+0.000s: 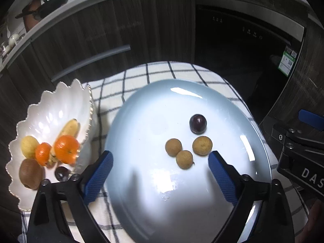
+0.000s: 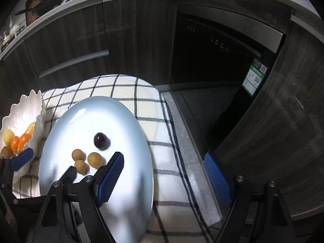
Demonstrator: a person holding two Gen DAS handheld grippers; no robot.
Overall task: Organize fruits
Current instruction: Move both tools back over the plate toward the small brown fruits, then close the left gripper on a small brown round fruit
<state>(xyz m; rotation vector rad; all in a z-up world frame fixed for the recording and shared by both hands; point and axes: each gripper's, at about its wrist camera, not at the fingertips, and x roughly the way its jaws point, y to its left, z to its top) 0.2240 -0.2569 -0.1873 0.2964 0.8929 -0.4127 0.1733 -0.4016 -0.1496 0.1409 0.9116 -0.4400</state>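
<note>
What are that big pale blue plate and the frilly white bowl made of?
The blue plate looks like glazed ceramic: smooth, with sharp light glints. The white bowl seems glossy porcelain or glass, with a scalloped, thin gold-edged rim; the pictures leave that open.

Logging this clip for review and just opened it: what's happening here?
A person with two handheld grippers is sorting fruit. The left gripper hangs open over the blue plate, its jaws on either side of three small brown fruits, with a dark plum beyond. The right gripper is also open and empty, off the plate's right edge. The white scalloped bowl holds oranges, a banana, a kiwi and other fruit.
</note>
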